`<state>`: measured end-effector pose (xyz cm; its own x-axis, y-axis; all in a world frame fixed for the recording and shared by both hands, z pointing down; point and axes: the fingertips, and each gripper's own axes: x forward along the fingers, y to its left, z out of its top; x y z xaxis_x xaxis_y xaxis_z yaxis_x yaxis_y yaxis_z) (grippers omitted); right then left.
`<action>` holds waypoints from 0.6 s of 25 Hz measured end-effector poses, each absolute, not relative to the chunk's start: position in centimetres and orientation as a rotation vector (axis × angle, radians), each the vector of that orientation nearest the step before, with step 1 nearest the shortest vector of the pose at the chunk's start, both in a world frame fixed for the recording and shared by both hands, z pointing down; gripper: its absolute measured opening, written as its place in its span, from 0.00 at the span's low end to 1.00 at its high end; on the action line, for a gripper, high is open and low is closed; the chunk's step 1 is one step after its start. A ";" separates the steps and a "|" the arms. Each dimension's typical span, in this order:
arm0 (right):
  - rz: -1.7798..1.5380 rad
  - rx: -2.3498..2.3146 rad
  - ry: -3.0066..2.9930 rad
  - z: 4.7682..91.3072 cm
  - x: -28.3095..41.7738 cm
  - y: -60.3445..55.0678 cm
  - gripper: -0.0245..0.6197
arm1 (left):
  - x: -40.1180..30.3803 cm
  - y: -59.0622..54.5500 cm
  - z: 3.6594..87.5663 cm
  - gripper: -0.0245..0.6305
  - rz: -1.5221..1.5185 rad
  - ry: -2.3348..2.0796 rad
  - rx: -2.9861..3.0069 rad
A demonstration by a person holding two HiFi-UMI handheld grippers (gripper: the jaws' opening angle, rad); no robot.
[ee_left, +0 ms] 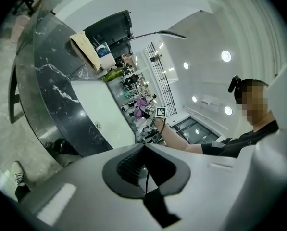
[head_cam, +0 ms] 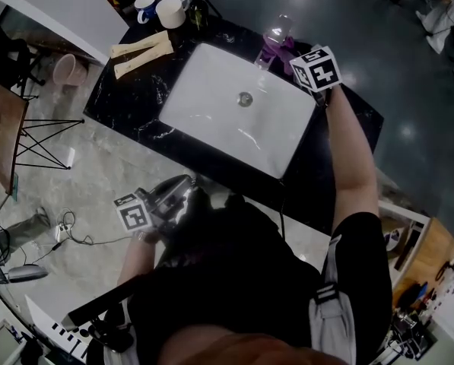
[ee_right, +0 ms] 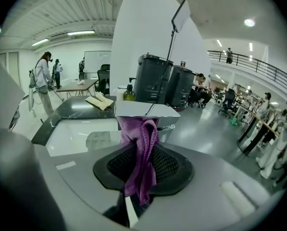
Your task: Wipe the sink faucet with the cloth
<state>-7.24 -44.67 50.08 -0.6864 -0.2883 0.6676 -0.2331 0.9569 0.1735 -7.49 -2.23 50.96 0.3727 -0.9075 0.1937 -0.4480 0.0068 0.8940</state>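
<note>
Right tool (ee_right: 144, 153) pinches the cloth (ee_right: 138, 182). Faucet (ee_right: 145, 110) lies dead ahead, flat top crosswise, just beyond the cloth. Left tool (ee_left: 144, 166), pressed together, is well apart.

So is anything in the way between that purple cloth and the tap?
Nothing visible. The right claw grips the cloth, and the cloth's upper end looks right up against the front of the tap, with no object between them.

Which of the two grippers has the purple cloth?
The right gripper, jaws clamped on the purple cloth at the faucet; the left gripper is shut and empty.
</note>
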 end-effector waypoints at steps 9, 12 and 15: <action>-0.039 0.110 -2.418 50.7 -5.4 -34.6 0.19 | -6.1 -4.1 49.5 0.04 -0.536 -1.194 1.686; -0.094 0.020 -2.354 52.8 -4.5 -32.3 0.19 | -5.5 -4.5 49.7 0.04 -0.529 -1.188 1.682; -0.092 0.089 -2.325 55.0 -4.5 -35.0 0.19 | -5.1 -4.6 50.2 0.04 -0.526 -1.191 1.661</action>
